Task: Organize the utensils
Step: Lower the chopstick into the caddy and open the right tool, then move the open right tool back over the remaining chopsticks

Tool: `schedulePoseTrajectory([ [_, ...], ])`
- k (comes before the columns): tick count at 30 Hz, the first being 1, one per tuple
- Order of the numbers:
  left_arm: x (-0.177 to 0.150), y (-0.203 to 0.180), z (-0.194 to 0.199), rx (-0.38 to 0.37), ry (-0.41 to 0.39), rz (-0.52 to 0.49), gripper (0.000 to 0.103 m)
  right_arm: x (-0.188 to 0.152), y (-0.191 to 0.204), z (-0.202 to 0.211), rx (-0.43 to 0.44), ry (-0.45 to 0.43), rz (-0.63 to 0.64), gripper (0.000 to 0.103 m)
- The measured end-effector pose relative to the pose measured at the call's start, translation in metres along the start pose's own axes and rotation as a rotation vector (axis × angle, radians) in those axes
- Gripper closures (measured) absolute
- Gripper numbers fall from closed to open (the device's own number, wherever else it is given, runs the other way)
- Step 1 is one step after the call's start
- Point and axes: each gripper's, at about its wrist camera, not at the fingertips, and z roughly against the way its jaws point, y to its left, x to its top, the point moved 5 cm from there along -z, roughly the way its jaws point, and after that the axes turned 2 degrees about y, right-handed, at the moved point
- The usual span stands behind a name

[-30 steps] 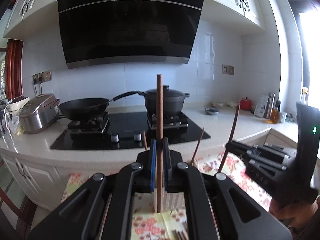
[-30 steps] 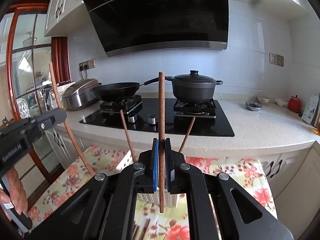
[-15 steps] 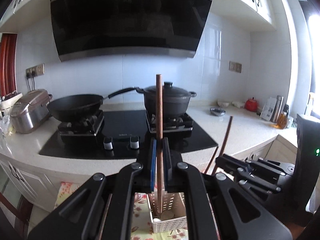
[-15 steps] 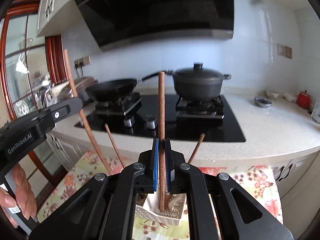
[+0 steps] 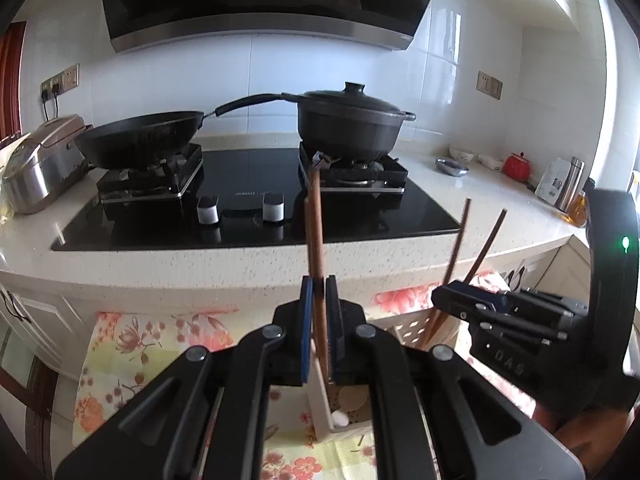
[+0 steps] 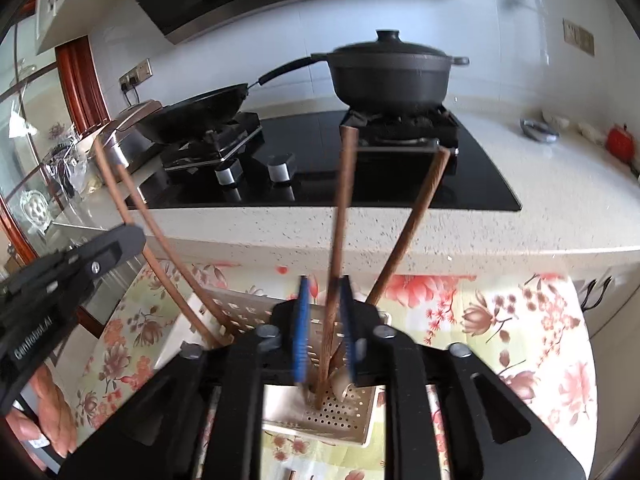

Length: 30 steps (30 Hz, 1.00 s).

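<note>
Below both of your grippers stands a white perforated plastic utensil basket, square-walled and dotted with small round drain holes, resting on a flower-printed cloth in pinks and pale green. Inside the basket, the right wrist view shows several long brown wooden chopsticks: two lean out to the left, one leans to the right, and a pale rounded object lies on the holed floor, too small to identify.

Your right gripper has its blue-padded fingers parting, with a gap now showing on either side of the dark brown wooden chopstick between them. That stick stands nearly upright, slightly blurred, and its lower end reaches down to the basket floor.

Your left gripper has its blue-padded fingers pressed tight on another straight brown wooden chopstick, which stands upright above the basket's near compartment. A round tan disc and a small white piece lie at the bottom there; whether the stick's tip touches the floor cannot be told. In this view the right gripper sits at the right, beside two slanting chopsticks.

Behind everything runs a speckled pale stone bench carrying a glossy black glass hob, a black frying pan, a lidded matte black pot and a silver rice cooker.
</note>
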Motion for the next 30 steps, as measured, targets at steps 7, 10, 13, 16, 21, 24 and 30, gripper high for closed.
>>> schedulePoseTrajectory([
  [7, -0.011, 0.015, 0.006, 0.019, -0.014, 0.039, 0.077, -0.002, -0.010, 0.011, 0.015, -0.031, -0.012, 0.066],
  [10, -0.017, 0.019, 0.016, 0.034, -0.032, 0.055, 0.063, -0.006, -0.015, 0.024, 0.021, -0.051, -0.019, 0.066],
  [13, -0.028, 0.022, 0.028, 0.061, -0.054, 0.063, 0.041, -0.013, -0.015, 0.038, 0.039, -0.070, -0.016, 0.066],
  [16, -0.042, 0.024, 0.042, 0.100, -0.083, 0.069, 0.027, -0.023, -0.015, 0.056, 0.050, -0.093, -0.015, 0.066],
  [21, -0.069, 0.025, 0.062, 0.143, -0.110, 0.080, 0.009, -0.050, -0.016, 0.084, 0.043, -0.135, -0.027, 0.056],
  [24, -0.088, 0.024, 0.074, 0.182, -0.124, 0.061, 0.005, -0.076, -0.012, 0.096, 0.048, -0.143, -0.014, 0.049],
  [30, -0.127, 0.020, 0.094, 0.204, -0.131, 0.054, 0.005, -0.134, -0.005, 0.106, 0.024, -0.127, 0.006, 0.043],
])
